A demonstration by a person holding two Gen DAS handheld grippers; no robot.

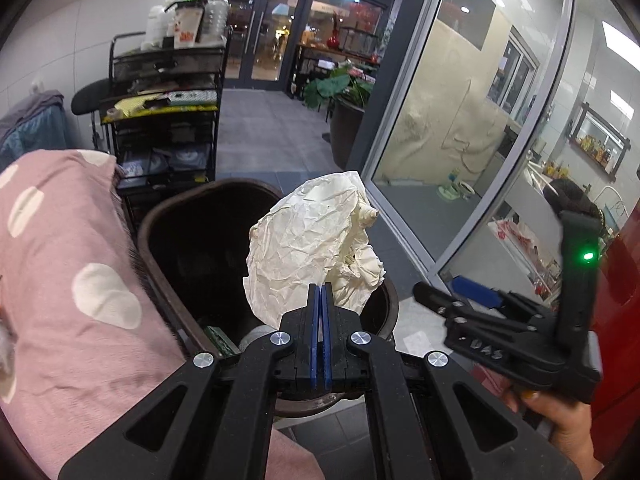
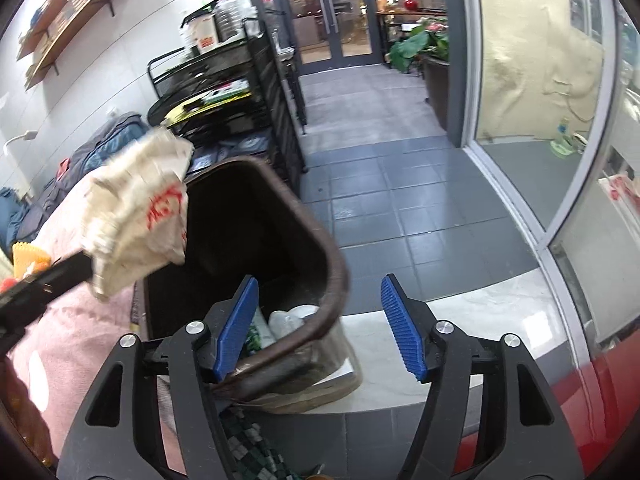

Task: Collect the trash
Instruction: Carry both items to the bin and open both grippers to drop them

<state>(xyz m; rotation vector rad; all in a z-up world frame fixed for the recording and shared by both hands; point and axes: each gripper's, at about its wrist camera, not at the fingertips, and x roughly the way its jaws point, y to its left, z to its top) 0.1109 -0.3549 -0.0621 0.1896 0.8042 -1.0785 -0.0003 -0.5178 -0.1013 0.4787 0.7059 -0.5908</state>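
Crumpled paper (image 1: 316, 240) with unreadable red writing sits mid-frame over the brown bin (image 1: 160, 216), pinched in the left hand-held gripper (image 1: 321, 292); right hand-held gripper (image 2: 320, 312), stamped "UAS", gapes wide, empty.

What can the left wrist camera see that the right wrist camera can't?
Only the left wrist view shows the left hand-held gripper shut up close on the crumpled cream paper wrapper, plus the right one's green light. Only the right wrist view shows the right hand-held gripper open and empty, red print on that wrapper, and wall shelves. Both show the dark brown plastic trash bin, the pink pillow and the black wire cart.
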